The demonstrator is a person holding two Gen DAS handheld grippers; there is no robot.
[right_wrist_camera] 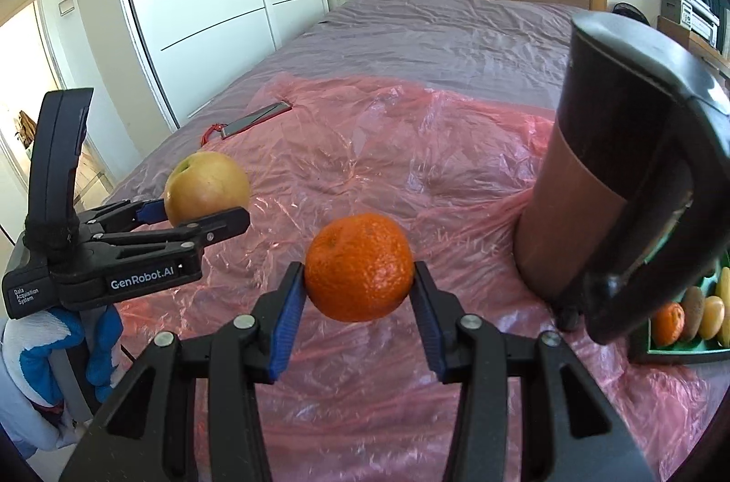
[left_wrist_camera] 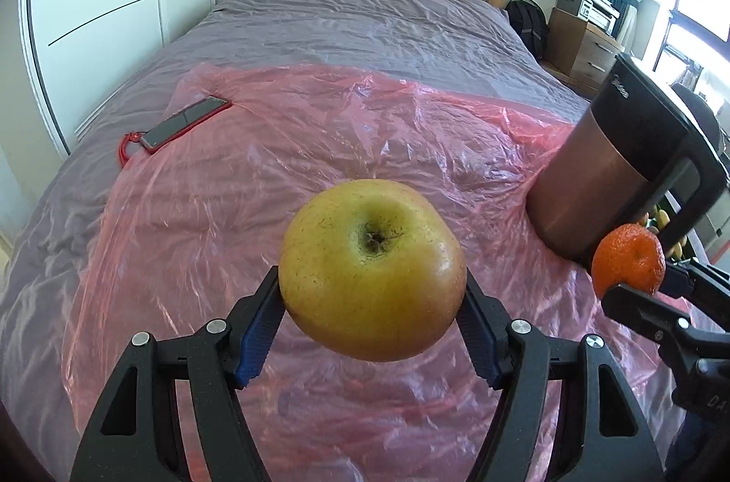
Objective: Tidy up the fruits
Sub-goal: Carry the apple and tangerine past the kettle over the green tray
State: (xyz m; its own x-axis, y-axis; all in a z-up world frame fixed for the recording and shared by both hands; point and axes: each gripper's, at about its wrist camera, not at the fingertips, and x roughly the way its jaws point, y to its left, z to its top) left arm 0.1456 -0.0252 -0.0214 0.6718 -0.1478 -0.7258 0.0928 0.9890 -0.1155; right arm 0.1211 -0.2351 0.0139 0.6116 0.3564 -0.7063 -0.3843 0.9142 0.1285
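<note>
- The left gripper (left_wrist_camera: 372, 327) is clamped on a yellow-green apple (left_wrist_camera: 372, 270), its blue pads pressed against the fruit's two sides. The apple is held in the air above a pink plastic sheet (left_wrist_camera: 319, 144).
- The right gripper (right_wrist_camera: 359, 302) is clamped on an orange mandarin (right_wrist_camera: 359, 267), also lifted clear of the sheet.
- The two grippers sit side by side, the apple to the left of the mandarin.
- A gloved hand (right_wrist_camera: 27, 354), white and blue, holds the left gripper's handle.
- The pink sheet covers the near part of a bed (left_wrist_camera: 365, 21) with a grey cover and a wooden headboard.
- A dark, copper-banded kettle (right_wrist_camera: 607, 172) with a black handle stands upright on the sheet, to the right of the mandarin.
- Behind the kettle's handle, a green tray (right_wrist_camera: 675, 356) holds more fruit.
- A phone (left_wrist_camera: 185, 122) in a red case lies at the sheet's far left edge.
</note>
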